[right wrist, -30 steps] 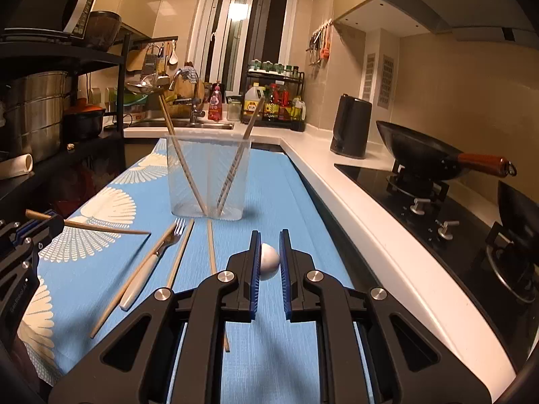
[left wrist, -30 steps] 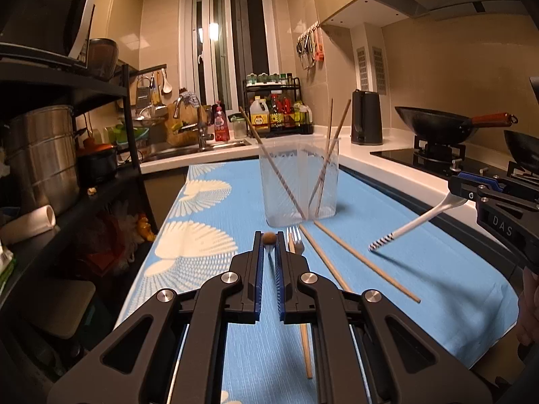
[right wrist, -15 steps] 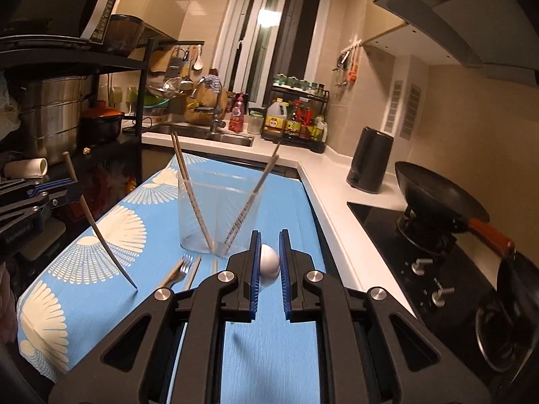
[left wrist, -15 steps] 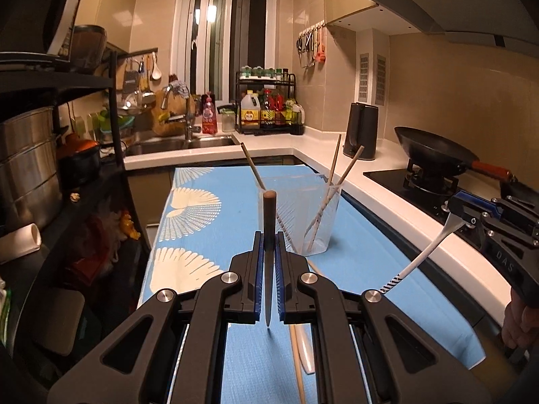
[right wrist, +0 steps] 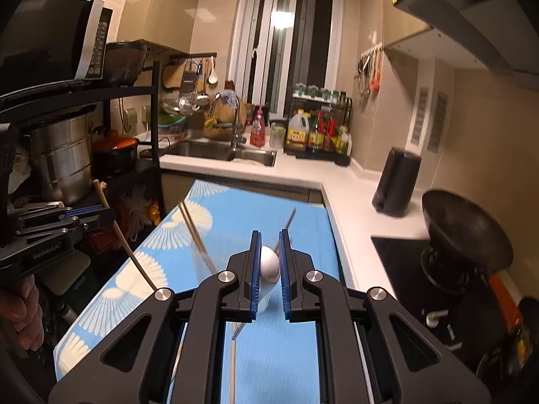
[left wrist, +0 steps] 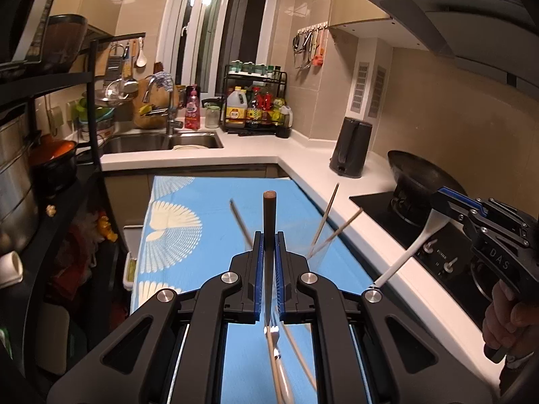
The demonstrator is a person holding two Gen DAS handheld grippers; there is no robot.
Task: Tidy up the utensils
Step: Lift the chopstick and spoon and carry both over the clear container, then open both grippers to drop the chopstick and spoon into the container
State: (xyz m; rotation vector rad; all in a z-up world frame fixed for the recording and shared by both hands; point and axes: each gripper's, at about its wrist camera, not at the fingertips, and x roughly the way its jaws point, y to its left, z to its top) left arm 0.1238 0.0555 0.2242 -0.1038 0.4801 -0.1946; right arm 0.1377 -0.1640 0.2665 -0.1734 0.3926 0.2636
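My left gripper (left wrist: 269,239) is shut on a wooden chopstick (left wrist: 269,215), held upright above the blue cloth (left wrist: 209,208). My right gripper (right wrist: 270,239) is shut on a white utensil (right wrist: 269,264); its long white handle shows in the left wrist view (left wrist: 414,245). A clear cup (left wrist: 320,256) holding chopsticks (left wrist: 328,213) stands just beyond the left gripper, mostly hidden by it; the cup also shows blurred in the right wrist view (right wrist: 202,256). A fork (left wrist: 274,333) and loose chopsticks (left wrist: 299,357) lie on the cloth below the left gripper.
A black kettle (left wrist: 350,148) and a black wok (left wrist: 417,175) on the hob stand to the right on the white counter. A sink (left wrist: 161,141) and a bottle rack (left wrist: 256,104) are at the back. A black shelf with pots (left wrist: 50,165) stands at the left.
Both grippers have risen and now look down on the cup from above. The left gripper's chopstick has turned from lying level to upright.
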